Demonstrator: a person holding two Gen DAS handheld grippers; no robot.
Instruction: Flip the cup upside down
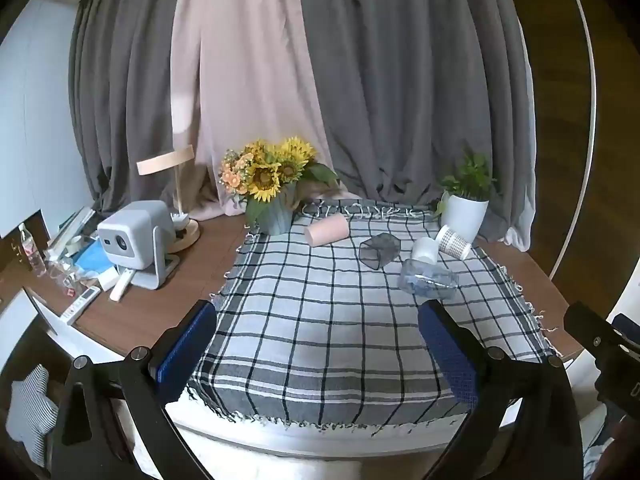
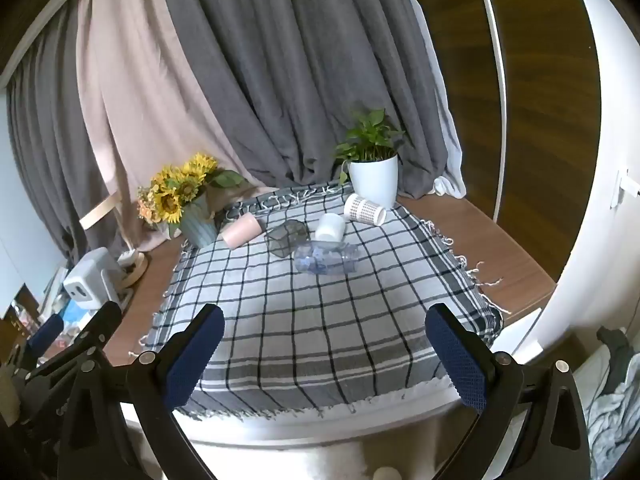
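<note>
Although both grippers, left (image 1: 318, 354) and right (image 2: 324, 354), stood wide open and empty at the near edge of the cloth (image 1: 320, 340), the cups (image 1: 425, 249) lay on their sides far back; flipping appeared unstarted.

Black gripper (image 1: 318, 356) frames, blue textured pads (image 2: 456, 356), silver screws.

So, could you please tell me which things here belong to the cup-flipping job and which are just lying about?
For the job:
pink cup
white cup
patterned cup
dark glass cup
left gripper, right gripper, both open

Just lying about:
plastic bottle
sunflowers
potted plant
projector
lamp
checked cloth
</note>
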